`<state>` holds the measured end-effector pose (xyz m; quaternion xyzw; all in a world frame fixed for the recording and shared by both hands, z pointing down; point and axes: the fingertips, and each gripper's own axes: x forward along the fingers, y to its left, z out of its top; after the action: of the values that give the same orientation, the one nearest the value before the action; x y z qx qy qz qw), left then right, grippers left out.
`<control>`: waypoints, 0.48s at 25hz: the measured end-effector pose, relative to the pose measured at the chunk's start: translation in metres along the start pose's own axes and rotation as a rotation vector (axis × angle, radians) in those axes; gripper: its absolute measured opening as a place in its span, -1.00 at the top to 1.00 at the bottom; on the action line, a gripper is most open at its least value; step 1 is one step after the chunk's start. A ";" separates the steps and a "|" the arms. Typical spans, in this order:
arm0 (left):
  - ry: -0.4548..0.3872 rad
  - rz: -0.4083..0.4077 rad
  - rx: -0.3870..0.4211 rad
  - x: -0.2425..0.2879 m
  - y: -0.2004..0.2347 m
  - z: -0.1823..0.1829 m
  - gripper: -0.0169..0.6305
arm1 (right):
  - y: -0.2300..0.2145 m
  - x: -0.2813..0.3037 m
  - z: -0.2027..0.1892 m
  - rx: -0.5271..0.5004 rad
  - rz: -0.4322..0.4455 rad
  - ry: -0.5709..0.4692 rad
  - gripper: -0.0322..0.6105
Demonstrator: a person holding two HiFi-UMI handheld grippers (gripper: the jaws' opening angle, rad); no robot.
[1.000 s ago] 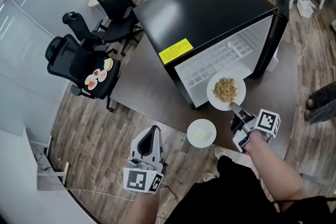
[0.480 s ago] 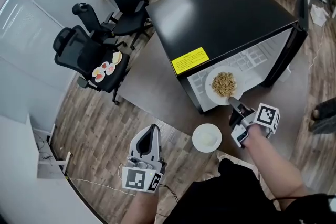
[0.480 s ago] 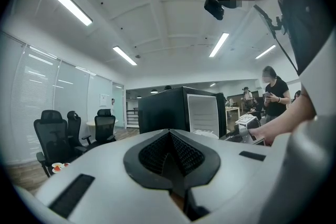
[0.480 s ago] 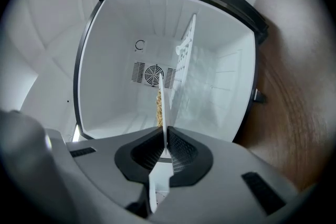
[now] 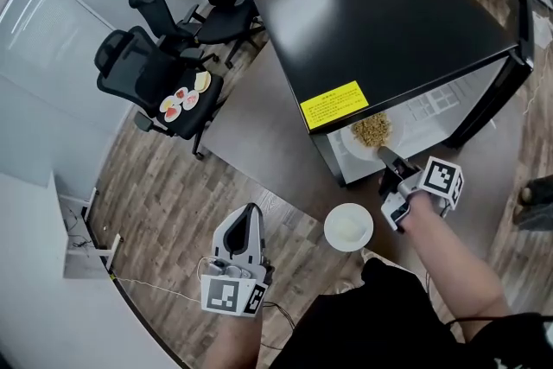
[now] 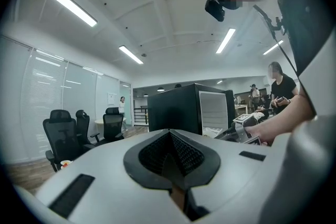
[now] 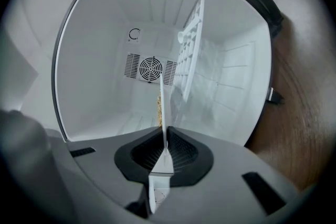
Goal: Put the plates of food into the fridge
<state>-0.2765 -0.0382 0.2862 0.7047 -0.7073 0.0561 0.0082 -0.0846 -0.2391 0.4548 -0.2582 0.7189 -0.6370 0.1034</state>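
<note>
1. Your right gripper (image 5: 384, 154) has its jaws closed tight on the near rim of the plate of food (image 5: 352, 144). In the right gripper view the plate (image 7: 163, 105) runs edge-on between the pads.
2. That plate is at the mouth of the fridge (image 5: 389, 22). Its far part is under the front edge of the black top, and its near rim is outside, over the table (image 5: 251, 125).
3. In the right gripper view the white cavity is open on the left of the plate's edge line. The wire shelf (image 7: 191, 44) stands close on its right, and I cannot tell whether they touch. The fan grille (image 7: 151, 68) on the back wall is well beyond the plate.
4. The fridge door (image 5: 505, 91) stands open on the right side of the opening, apart from your right hand.
5. A second plate (image 5: 330, 231) lies near the table's near edge. It is just left of your right gripper and not touching it.
6. Your left gripper (image 5: 251, 212) has its jaws together with nothing between them, as the left gripper view (image 6: 170, 157) confirms. It is over the wood floor (image 5: 173, 212), left of the table's near corner and well apart from the fridge.
7. Far to the left, a black chair (image 5: 143, 73) carries a third plate (image 5: 183, 98) on its seat, well apart from both grippers.
</note>
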 end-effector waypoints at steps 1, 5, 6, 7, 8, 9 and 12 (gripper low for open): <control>0.001 0.008 -0.001 0.000 0.003 -0.001 0.94 | 0.000 0.003 0.001 0.000 -0.003 0.002 0.84; 0.002 0.034 -0.006 0.002 0.012 -0.001 0.94 | 0.001 0.016 0.004 -0.003 -0.018 0.020 0.84; 0.002 0.038 -0.006 0.003 0.013 -0.001 0.94 | 0.001 0.018 0.004 -0.004 -0.022 0.024 0.84; 0.002 0.041 -0.005 0.003 0.014 0.000 0.94 | 0.001 0.021 0.004 -0.005 -0.025 0.028 0.84; 0.003 0.045 -0.006 0.004 0.015 0.000 0.94 | 0.002 0.023 0.004 -0.006 -0.029 0.033 0.84; 0.004 0.050 -0.007 0.004 0.017 0.000 0.94 | 0.002 0.025 0.003 -0.006 -0.034 0.037 0.84; 0.004 0.063 -0.008 0.005 0.024 -0.001 0.94 | 0.003 0.032 0.002 -0.037 -0.059 0.046 0.84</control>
<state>-0.3002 -0.0429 0.2861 0.6819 -0.7293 0.0549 0.0110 -0.1116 -0.2572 0.4572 -0.2665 0.7247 -0.6323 0.0632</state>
